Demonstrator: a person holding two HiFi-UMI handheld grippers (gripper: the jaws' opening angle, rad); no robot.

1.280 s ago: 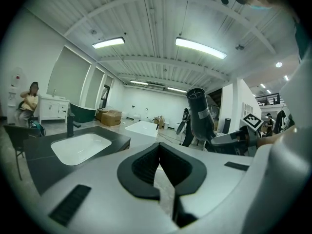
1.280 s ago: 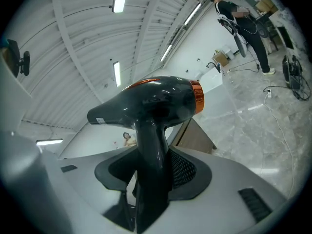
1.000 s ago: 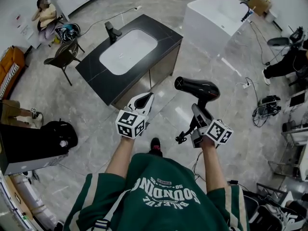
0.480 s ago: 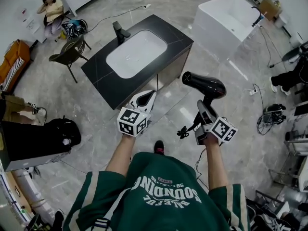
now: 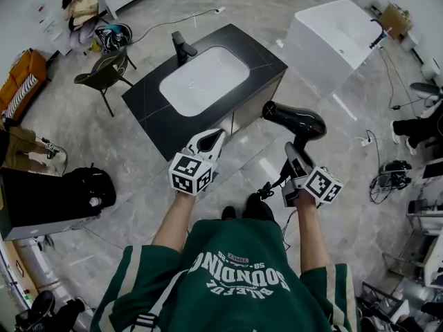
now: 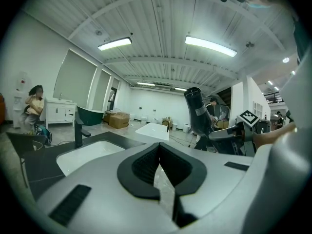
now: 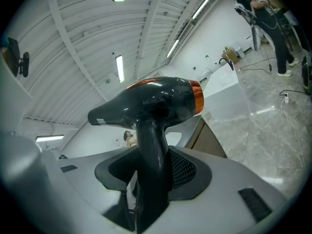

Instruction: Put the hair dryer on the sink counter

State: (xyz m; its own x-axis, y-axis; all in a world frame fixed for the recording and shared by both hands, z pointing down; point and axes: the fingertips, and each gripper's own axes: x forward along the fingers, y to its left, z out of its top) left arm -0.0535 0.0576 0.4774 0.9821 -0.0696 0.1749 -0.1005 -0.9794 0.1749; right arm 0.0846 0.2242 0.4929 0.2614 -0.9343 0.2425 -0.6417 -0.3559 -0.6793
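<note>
1. Spreading beneath everything was a grey marble floor (image 5: 90,140), with a white bathtub (image 5: 332,37) standing at the far right of the head view.
2. Ahead of the person stood the sink counter (image 5: 149,109) – a black top with a white basin (image 5: 204,80) sunk into it and a dark faucet (image 5: 181,47) behind the basin. Nothing lay on the black top.
3. A dark chair (image 5: 104,78) stood on the floor just left of the counter.
4. The hair dryer (image 5: 294,120) was black, with an orange ring showing round its barrel in the right gripper view (image 7: 151,106). It hung in the air over the floor, off the counter's near right corner and apart from it. Its barrel was up and its handle pointed down.
5. The right gripper (image 5: 294,159) was clenched on the dryer's handle, and its view (image 7: 146,179) showed the handle pinched upright between the ribbed pads.
6. The left gripper (image 5: 208,142) was held beside it – jaws drawn together with nothing between them (image 6: 160,172) – and it pointed toward the counter's front edge.
7. A black cord (image 5: 266,189) dangled below the right gripper.
</note>
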